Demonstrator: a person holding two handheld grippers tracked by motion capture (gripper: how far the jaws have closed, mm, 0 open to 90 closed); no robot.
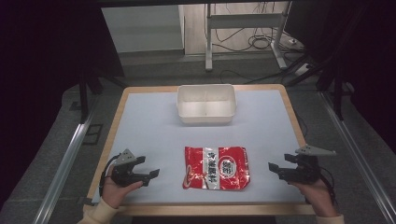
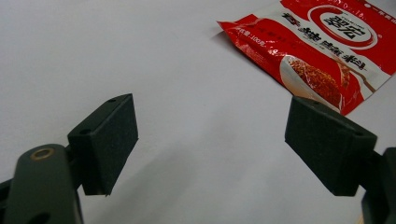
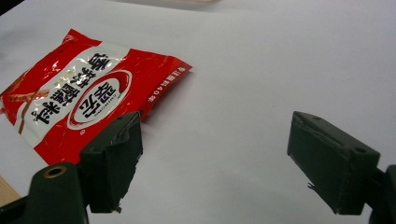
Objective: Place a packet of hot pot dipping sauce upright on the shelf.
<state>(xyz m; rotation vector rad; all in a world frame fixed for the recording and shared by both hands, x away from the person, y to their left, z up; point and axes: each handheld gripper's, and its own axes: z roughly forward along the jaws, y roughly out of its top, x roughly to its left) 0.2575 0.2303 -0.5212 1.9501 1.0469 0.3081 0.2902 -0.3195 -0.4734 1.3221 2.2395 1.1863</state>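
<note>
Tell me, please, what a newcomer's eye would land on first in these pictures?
First, the red snack packet lying flat near the table's front edge, midway between the left gripper and the right gripper, both open and apart from it. Next, the white tub behind it.

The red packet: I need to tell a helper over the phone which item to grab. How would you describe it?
On the pale blue mat of the wooden-edged table, look at the near half, between the left gripper and the right gripper. The red packet lies flat there, glossy with a white band and printed characters. The white tub farther back is plain and deep.
</note>
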